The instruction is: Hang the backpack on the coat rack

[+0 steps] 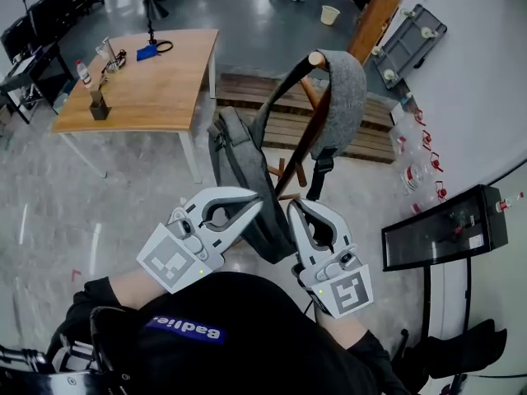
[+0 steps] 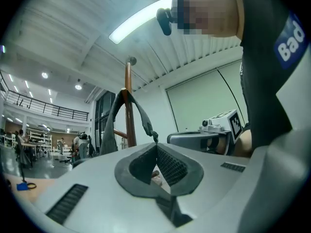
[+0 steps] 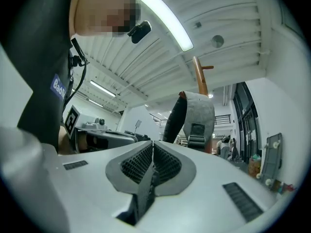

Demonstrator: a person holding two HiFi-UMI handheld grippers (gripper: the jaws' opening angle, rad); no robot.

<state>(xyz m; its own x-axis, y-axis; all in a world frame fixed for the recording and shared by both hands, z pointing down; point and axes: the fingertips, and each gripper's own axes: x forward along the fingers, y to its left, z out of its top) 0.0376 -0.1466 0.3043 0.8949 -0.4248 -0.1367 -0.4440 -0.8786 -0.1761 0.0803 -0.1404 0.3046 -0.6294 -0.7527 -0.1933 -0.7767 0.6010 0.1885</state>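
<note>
Your head camera looks steeply down past your chest onto the left gripper (image 1: 257,205) and right gripper (image 1: 292,207), close below, with the coat rack (image 1: 306,141) just beyond. Each gripper camera sits right behind its own jaws, tilted up toward the ceiling (image 2: 73,28); both share that coat rack.

backpack (image 1: 239,167) on coat rack (image 1: 306,146) | table (image 1: 156,72) far L | pallet (image 1: 375,130) behind rack

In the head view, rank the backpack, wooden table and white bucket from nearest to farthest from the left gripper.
1. backpack, hanging just beyond the left gripper.
2. wooden table, upper left.
3. white bucket, far at the top.
</note>
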